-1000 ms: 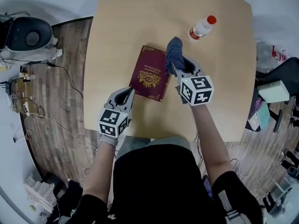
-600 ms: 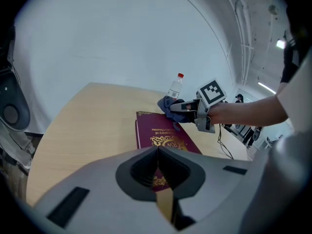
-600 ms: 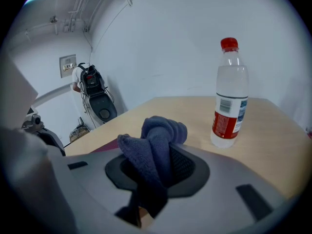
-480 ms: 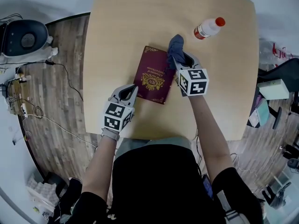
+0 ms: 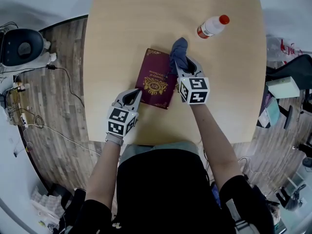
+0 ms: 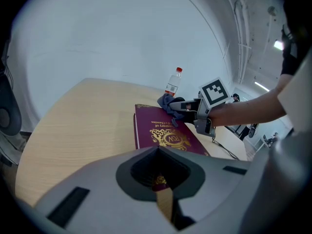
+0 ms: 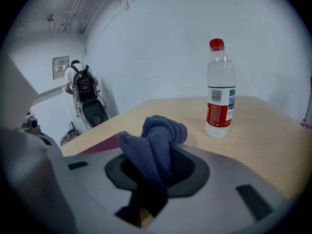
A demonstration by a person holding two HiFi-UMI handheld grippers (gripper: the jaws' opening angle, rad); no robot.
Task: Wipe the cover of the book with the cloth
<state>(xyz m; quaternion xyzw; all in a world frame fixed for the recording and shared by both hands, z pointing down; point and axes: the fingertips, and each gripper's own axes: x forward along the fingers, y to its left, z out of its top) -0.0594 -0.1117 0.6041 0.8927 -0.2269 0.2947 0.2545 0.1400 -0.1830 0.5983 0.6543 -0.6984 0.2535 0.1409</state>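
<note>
A maroon book (image 5: 155, 80) with a gold crest lies closed on the wooden table (image 5: 122, 33). My right gripper (image 5: 178, 66) is shut on a bunched dark blue cloth (image 5: 178, 51), which sits at the book's far right corner. In the right gripper view the cloth (image 7: 158, 140) bulges out of the jaws, with a strip of the book (image 7: 103, 143) to its left. My left gripper (image 5: 137, 94) is shut, its tips resting on the book's near left corner. In the left gripper view the book (image 6: 165, 135) lies ahead, with the cloth (image 6: 167, 101) and right gripper (image 6: 183, 106) beyond it.
A plastic bottle (image 5: 210, 27) with a red cap lies on the table beyond the cloth; it also shows as the bottle (image 7: 220, 94) in the right gripper view. On the floor are a dark round appliance (image 5: 22, 45) and cables at left, and a pale box (image 5: 285, 87) at right.
My right gripper has carried the cloth slightly left, from just beside the book's far right corner onto it. My left gripper stays at the near left corner.
</note>
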